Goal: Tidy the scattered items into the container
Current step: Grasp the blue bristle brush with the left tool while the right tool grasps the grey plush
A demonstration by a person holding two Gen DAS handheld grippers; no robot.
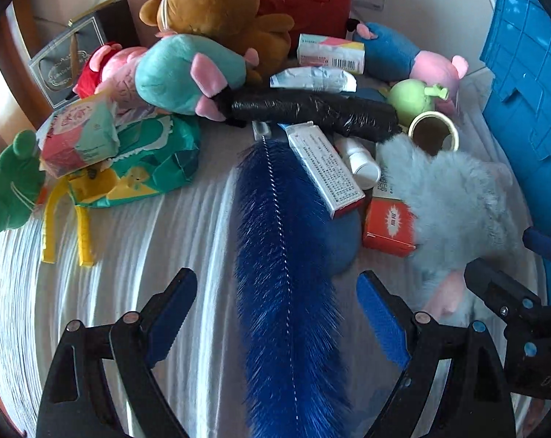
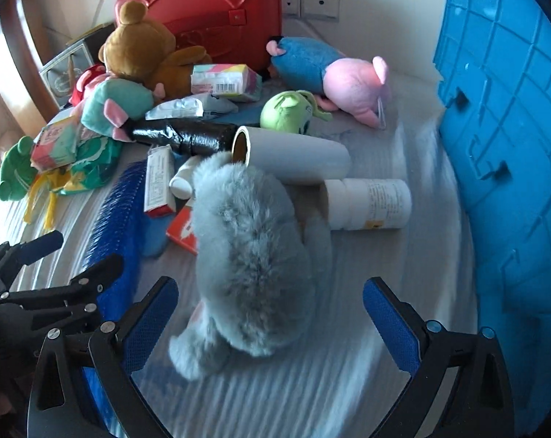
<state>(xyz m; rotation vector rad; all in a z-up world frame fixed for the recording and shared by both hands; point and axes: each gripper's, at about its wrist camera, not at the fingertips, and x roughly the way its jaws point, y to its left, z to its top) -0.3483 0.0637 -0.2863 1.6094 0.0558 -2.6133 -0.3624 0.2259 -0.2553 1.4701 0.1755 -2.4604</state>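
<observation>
A blue bristle brush lies lengthwise on the white bedsheet, its near end between the spread fingers of my left gripper, which is open and touches nothing. My right gripper is open too, its fingers either side of a grey fluffy plush without gripping it. The blue plastic container stands at the right edge. Beyond lie a grey roll, a white bottle, a long black wrapped bundle, medicine boxes and several plush toys.
A red case stands against the back wall behind a brown teddy bear. A green plush and tissue packs crowd the left side. Bare sheet lies left of the brush. Wall sockets sit behind.
</observation>
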